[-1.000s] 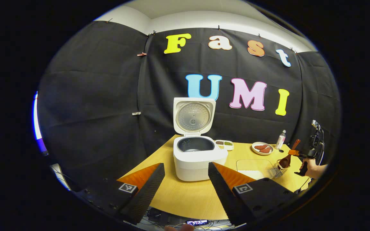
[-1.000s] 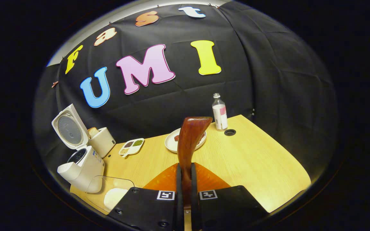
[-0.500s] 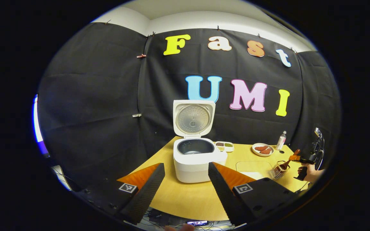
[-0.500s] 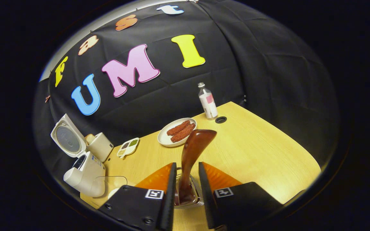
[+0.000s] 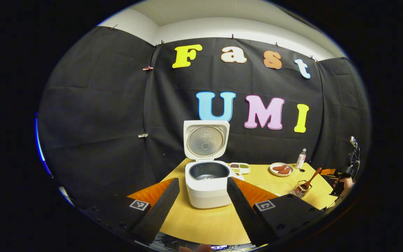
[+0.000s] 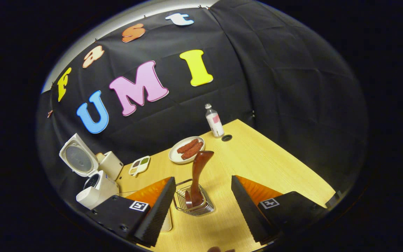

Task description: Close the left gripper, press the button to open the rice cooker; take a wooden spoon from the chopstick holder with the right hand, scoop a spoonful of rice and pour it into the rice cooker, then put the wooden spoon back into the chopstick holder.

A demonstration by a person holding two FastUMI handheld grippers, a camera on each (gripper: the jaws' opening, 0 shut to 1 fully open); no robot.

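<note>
The white rice cooker [image 5: 206,187] stands on the wooden table with its lid up and its dark inner pot showing; in the right gripper view the rice cooker [image 6: 94,187] sits far left. A wooden spoon [image 6: 198,175] stands handle-up in the wire chopstick holder [image 6: 194,204], also seen as the spoon [image 5: 310,178] in the holder [image 5: 301,189]. My right gripper [image 6: 201,196] is open, drawn back from the holder, fingers apart on either side of it without touching. The right gripper [image 5: 339,176] shows held in a hand. My left gripper [image 5: 203,199] is open, well short of the cooker.
A plate of sausages [image 6: 186,149], a small bottle [image 6: 214,120] and a divided dish of beans [image 6: 139,165] stand toward the back of the table [image 6: 275,168]. A cream toaster [image 6: 110,164] sits behind the cooker. A clear container of rice [image 5: 269,185] lies right of the cooker.
My right gripper lowered the spoon into the chopstick holder, opened, and pulled back from it. My left gripper has backed away from the cooker.
</note>
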